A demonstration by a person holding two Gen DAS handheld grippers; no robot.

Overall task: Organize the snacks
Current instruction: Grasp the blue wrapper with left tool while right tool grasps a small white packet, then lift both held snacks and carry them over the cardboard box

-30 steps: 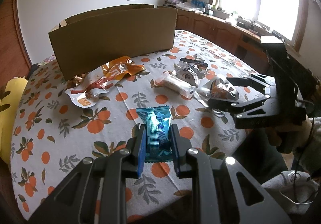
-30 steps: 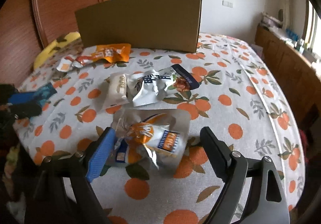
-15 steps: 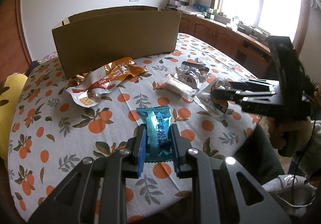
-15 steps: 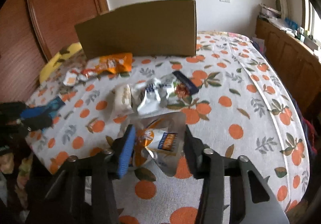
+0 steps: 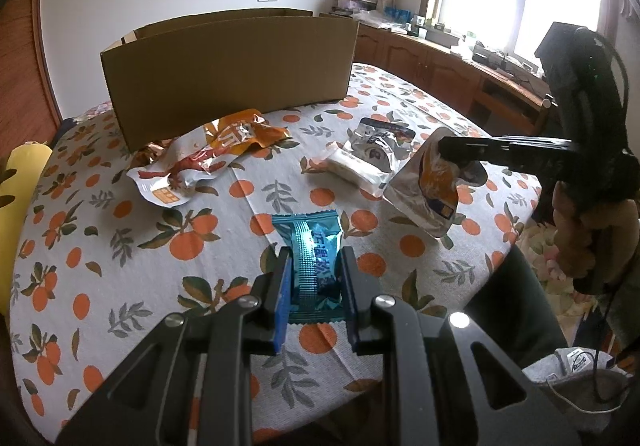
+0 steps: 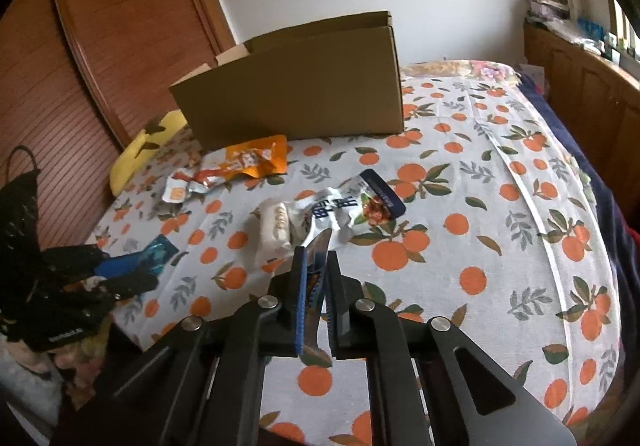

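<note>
Left wrist view. My left gripper (image 5: 314, 278) is clenched on the teal snack packet (image 5: 314, 252), whose far end rests on the orange-print tablecloth (image 5: 100, 246) at the near middle of the table. To the right, my right gripper (image 5: 452, 152), carried by my right hand (image 5: 580, 238), grasps the silver-and-orange pouch (image 5: 430, 190) by its top edge; the pouch hangs tilted, and whether its lower corner touches the cloth I cannot tell. Beyond it lie a white wrapped bar (image 5: 352, 168) and, touching it on the far side, a crumpled silver-and-blue packet (image 5: 378, 140). At far left, an orange-and-white wrapper (image 5: 208, 162) lies just in front of the open cardboard box (image 5: 232, 70), which stands upright at the far middle.

Right wrist view. My right gripper (image 6: 316, 270) has just been closing and now pinches the silver-and-orange pouch (image 6: 318, 246), seen edge-on between the pads. Just beyond lie the white wrapped bar (image 6: 274, 228) and the crumpled silver-and-blue packet (image 6: 348, 206), touching one another. The orange-and-white wrapper (image 6: 240, 164) lies farther left, near the cardboard box (image 6: 296, 86). At the left edge, my left gripper (image 6: 120, 272) holds the teal snack packet (image 6: 154, 252).
</note>
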